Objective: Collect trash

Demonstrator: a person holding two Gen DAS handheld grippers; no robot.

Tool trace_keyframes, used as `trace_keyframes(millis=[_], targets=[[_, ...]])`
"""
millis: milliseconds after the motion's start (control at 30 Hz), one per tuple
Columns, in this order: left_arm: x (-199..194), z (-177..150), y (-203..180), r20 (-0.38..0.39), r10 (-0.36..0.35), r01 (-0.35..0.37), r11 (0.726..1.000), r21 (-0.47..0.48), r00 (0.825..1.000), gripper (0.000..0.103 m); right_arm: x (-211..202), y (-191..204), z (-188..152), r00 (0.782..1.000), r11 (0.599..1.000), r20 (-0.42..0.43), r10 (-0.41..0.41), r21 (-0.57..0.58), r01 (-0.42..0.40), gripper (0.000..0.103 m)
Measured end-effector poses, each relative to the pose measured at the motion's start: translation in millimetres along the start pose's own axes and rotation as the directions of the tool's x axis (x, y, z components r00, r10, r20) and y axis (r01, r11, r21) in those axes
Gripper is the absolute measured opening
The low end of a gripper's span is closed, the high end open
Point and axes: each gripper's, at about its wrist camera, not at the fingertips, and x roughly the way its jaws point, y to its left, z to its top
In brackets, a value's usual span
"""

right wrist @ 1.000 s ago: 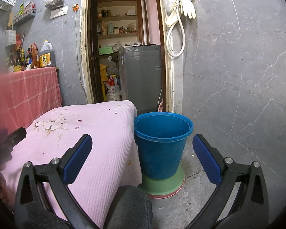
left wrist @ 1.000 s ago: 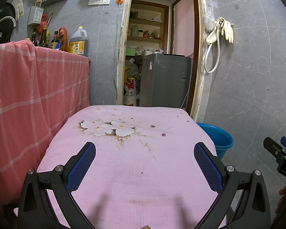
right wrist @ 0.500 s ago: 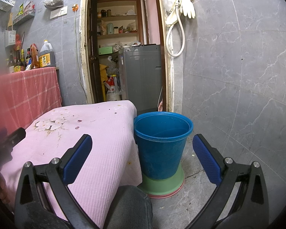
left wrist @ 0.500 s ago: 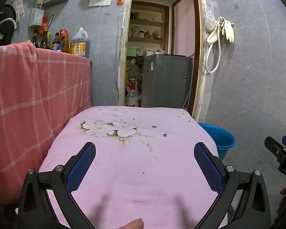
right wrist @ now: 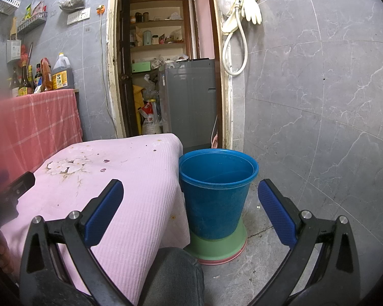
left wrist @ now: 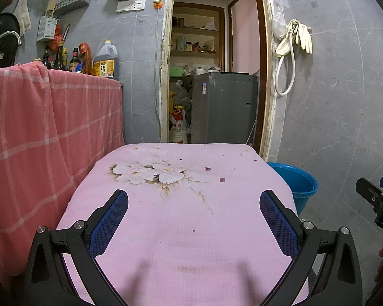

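Left wrist view: left gripper [left wrist: 193,219] held over pink cloth [left wrist: 181,242], fingers spread wide, nothing pinched. Small dark scraps [left wrist: 222,179] seen scattered on cloth near flower print; no larger trash visible.

Right wrist view: right gripper [right wrist: 190,210] held with fingers spread, nothing carried. Blue bucket [right wrist: 217,199] stood on floor just beside cloth edge; contents not discernible. Scraps left on cloth; stage not settled by scene.

The tiny dark specks [left wrist: 221,179] on the pink flower-printed cloth over the tabletop [left wrist: 186,224] are too small to identify; the round blue plastic bucket [left wrist: 297,186] is half hidden behind the cloth's corner in the left view; the left gripper [right wrist: 5,199] — a blur — is cut off at the right view's edge.
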Motion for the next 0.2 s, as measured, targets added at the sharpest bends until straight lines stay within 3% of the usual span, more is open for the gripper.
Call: trace_keyframes(millis=[200], targets=[[0.0, 0.7, -0.6, 0.0, 0.001, -0.001, 1.0, 0.0, 1.0, 0.101, -0.2, 0.5, -0.2, 1.0, 1.0, -0.001, -0.001, 0.001, 0.001, 0.103]])
